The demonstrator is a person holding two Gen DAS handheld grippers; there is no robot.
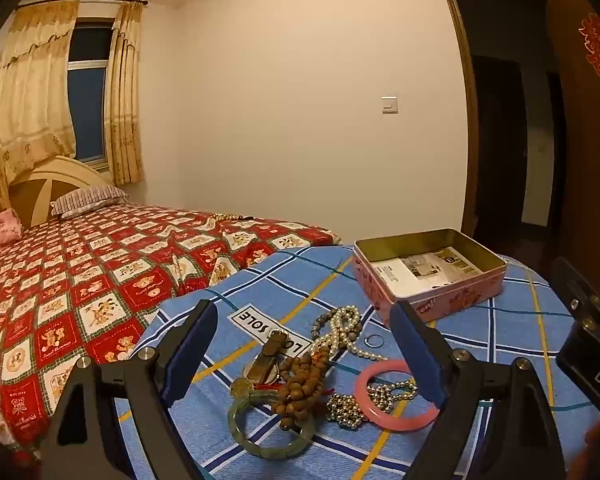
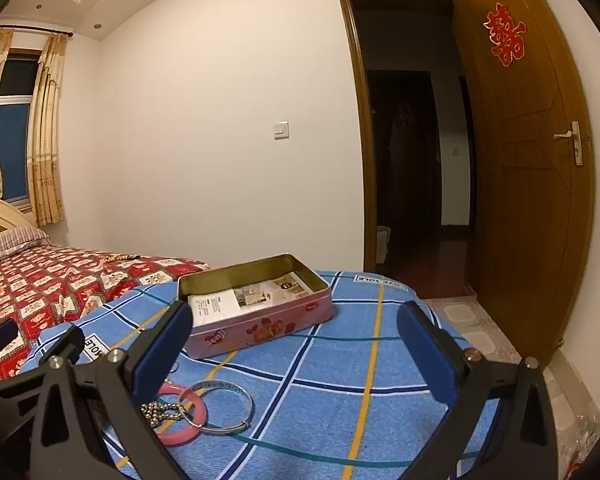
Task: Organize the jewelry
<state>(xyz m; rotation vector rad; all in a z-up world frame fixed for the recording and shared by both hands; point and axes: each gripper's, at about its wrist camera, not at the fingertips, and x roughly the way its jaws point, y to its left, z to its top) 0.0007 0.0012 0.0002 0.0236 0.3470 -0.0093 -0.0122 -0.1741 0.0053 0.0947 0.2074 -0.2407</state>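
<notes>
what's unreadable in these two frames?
- Pink rectangular tin: floor contents under the printed paper sheets, both views.
- Thin silver bangle: absent from left view, behind the finger.
- Tangled brown wooden beads: hide the watch-like piece beneath; type unclear.
- Small ring: too small.

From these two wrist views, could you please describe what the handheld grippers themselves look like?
Both match. The left gripper and the right gripper each have two angular matte-black fingers, faced on the inside with flat dark-blue pads. Silver round-headed bolts sit at the finger joints. No cables or sleeves show. In the left view, the right gripper's black body carries partial white lettering.
</notes>
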